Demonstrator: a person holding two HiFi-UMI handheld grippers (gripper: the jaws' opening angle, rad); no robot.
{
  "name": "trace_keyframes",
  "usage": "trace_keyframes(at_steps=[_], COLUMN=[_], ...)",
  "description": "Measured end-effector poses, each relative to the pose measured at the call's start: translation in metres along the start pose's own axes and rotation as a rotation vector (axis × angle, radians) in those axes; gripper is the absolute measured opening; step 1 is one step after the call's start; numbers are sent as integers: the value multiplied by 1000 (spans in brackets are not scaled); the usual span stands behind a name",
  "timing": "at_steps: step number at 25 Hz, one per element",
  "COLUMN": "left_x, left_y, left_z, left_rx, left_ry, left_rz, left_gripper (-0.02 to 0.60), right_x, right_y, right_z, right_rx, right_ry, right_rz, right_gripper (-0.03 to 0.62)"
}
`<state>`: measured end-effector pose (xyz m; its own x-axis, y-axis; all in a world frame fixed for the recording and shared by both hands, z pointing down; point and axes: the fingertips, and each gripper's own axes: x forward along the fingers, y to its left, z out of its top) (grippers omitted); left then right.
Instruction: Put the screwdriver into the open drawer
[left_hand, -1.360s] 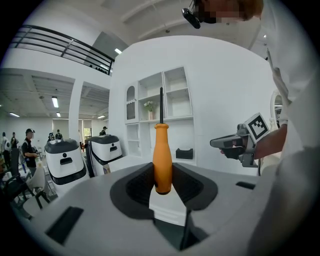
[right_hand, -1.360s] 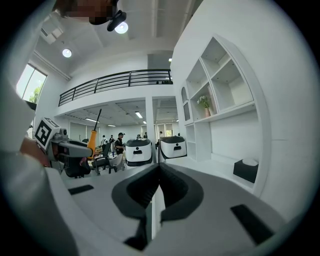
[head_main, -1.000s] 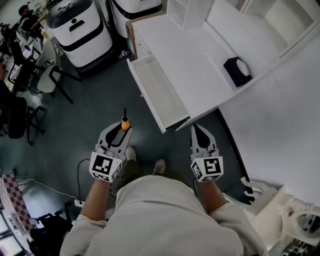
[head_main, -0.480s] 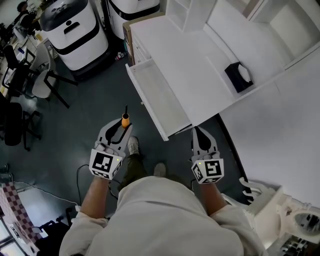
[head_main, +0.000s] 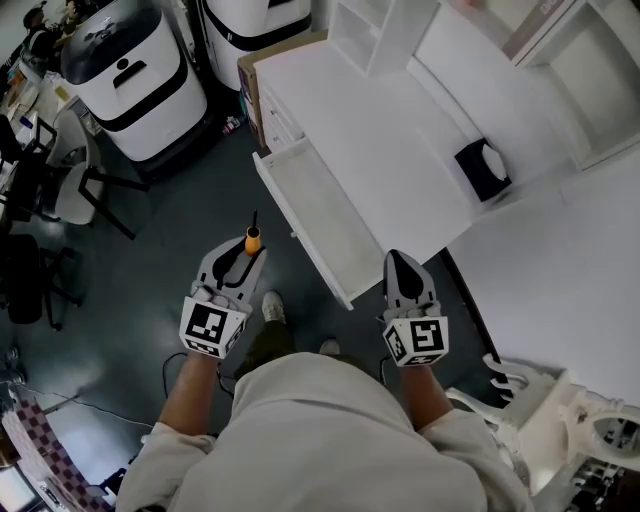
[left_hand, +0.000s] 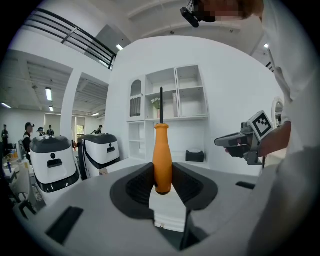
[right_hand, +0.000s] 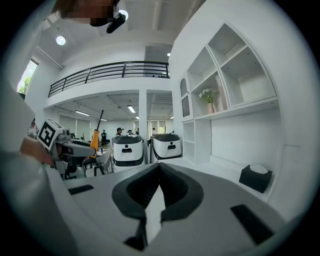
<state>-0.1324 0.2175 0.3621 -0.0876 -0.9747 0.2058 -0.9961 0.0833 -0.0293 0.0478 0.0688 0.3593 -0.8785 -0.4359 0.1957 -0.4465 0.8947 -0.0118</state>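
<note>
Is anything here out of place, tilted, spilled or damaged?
Nothing stands out. The white drawer is pulled out and looks empty, the black tissue box sits on the desk, and the left gripper holds the orange screwdriver upright.

The left gripper (left_hand: 162, 172) grips the orange handle of the screwdriver (left_hand: 162, 155) between its two black-padded jaws. The tool stands upright with its dark shaft pointing up. Behind it, a white shelf unit (left_hand: 170, 97) stands against the wall, with a black box (left_hand: 195, 156) below its right side. A white, black-topped machine (left_hand: 50, 162) and a second machine (left_hand: 100, 150) stand at left. The right gripper (left_hand: 222, 142) is at right, well apart from the screwdriver.
</note>
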Motion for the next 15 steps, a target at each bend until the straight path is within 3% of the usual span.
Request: trace_keyframes(at_steps=[15], left_x=[60], left_y=[94], left_z=[6], left_rx=[25], left_ry=[3], left_rz=[-146], left_gripper=[114], right_x=[75], right_y=[15], right_z=[32], right_rx=[7], right_ry=[-1], right_rz=[-143], right_gripper=[3])
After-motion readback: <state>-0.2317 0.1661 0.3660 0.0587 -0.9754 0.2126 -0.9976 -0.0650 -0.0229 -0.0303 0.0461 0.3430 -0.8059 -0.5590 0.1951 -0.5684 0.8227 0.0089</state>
